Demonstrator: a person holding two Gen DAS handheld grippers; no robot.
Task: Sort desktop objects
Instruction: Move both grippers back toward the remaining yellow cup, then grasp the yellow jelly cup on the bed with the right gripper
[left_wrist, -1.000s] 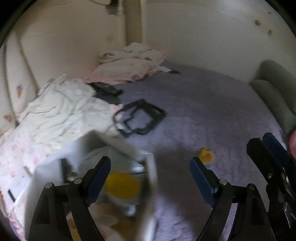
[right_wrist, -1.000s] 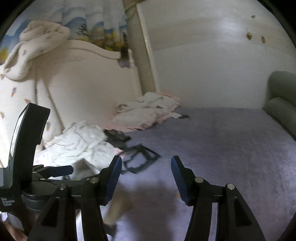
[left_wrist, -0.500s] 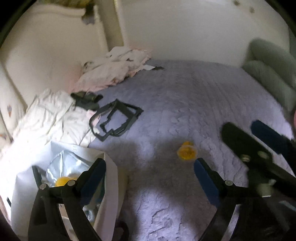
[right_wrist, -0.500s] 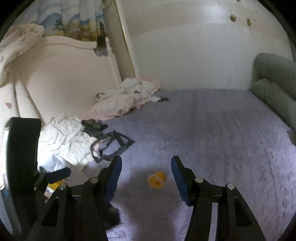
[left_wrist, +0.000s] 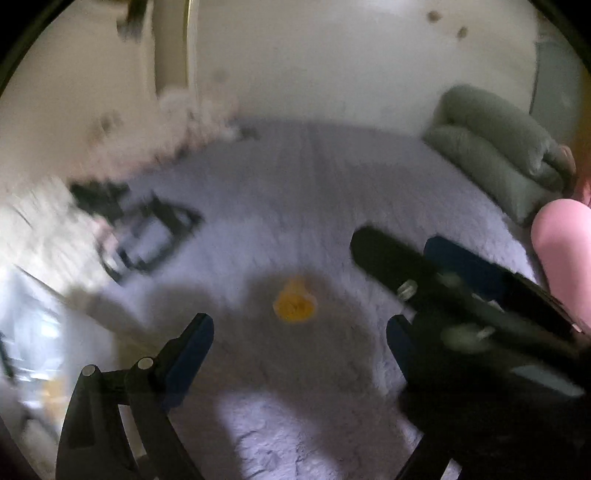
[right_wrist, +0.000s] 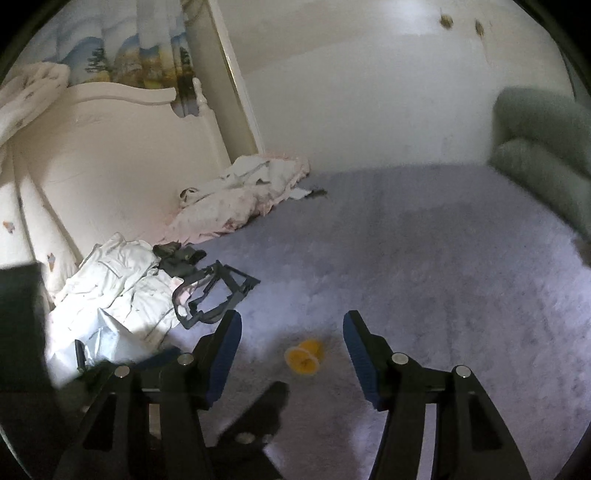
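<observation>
now both views have swung off the white bag (right_wrist: 99, 343) and onto the bed (right_wrist: 424, 258); a second ago my left tongs (left_wrist: 299, 332) were over the bag's mouth, which has slid to the far left edge. so the drop looks done, next pick is up. target: one yellow object (right_wrist: 303, 357) lying on the grey bed cover, straight ahead between my right tongs (right_wrist: 291, 350). both tongs are spread wide, holding nothing. count: one yellow item, one bag, one black frame (right_wrist: 218, 295), two green pillows (right_wrist: 543, 155).
</observation>
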